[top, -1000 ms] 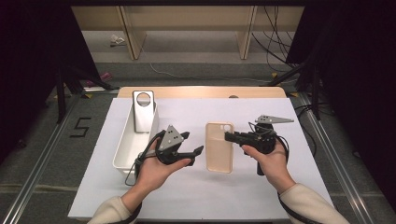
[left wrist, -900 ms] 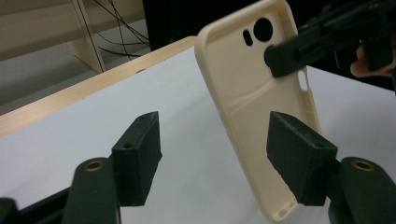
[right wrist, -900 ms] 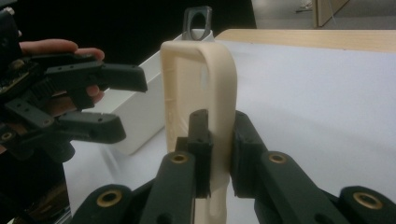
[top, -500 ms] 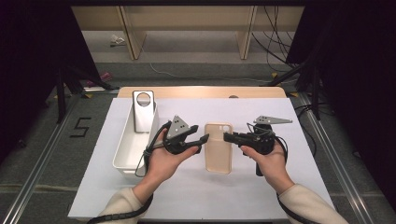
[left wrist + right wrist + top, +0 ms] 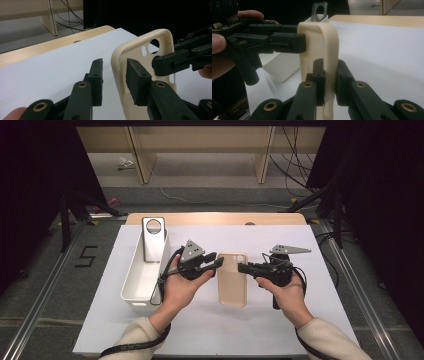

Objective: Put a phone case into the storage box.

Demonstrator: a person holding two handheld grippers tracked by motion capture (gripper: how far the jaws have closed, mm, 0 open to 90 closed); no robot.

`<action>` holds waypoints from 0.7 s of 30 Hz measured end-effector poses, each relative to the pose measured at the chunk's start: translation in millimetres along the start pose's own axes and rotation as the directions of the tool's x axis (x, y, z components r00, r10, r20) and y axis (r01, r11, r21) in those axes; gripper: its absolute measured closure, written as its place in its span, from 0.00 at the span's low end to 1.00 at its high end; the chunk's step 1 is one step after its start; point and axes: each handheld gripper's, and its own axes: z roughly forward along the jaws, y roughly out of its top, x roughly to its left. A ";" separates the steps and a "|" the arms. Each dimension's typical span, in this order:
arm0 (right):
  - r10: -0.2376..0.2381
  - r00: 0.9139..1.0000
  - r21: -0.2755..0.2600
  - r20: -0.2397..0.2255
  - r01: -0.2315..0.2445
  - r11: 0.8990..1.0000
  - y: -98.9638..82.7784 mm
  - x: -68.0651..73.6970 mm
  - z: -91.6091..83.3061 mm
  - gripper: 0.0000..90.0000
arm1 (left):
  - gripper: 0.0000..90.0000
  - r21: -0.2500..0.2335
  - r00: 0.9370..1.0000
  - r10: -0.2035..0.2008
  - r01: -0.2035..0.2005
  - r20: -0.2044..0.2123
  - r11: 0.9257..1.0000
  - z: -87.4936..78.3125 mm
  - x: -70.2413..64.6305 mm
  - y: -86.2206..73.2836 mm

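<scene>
The cream phone case sits near the middle of the desk, lifted on its edge. The right gripper is clenched on its right rim, one pad inside and one outside. The left gripper has just been closing around the left rim; in the left gripper view the rim stands between the pads, but the outer pad does not touch it yet, so it grasps nothing. To do this well, the right side should hold steady while the left pads meet the rim squarely, away from the camera hole. The white bin waits along the left edge.
</scene>
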 end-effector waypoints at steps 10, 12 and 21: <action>-0.009 1.000 0.001 0.000 0.009 1.000 -0.7 1.5 1.4 0.90 | 0.89 -0.014 1.000 -0.027 0.027 0.007 1.000 -1.6 -0.3 -1.7; -0.010 1.000 0.000 0.001 0.010 1.000 -0.7 1.5 1.5 0.90 | 0.90 -0.022 1.000 -0.025 0.025 0.001 0.999 -2.5 -1.2 -1.8; -0.017 1.000 -0.005 0.005 0.017 1.000 -1.1 2.7 2.3 0.90 | 0.92 -0.042 1.000 -0.022 0.021 -0.011 0.999 -5.4 -3.8 -0.8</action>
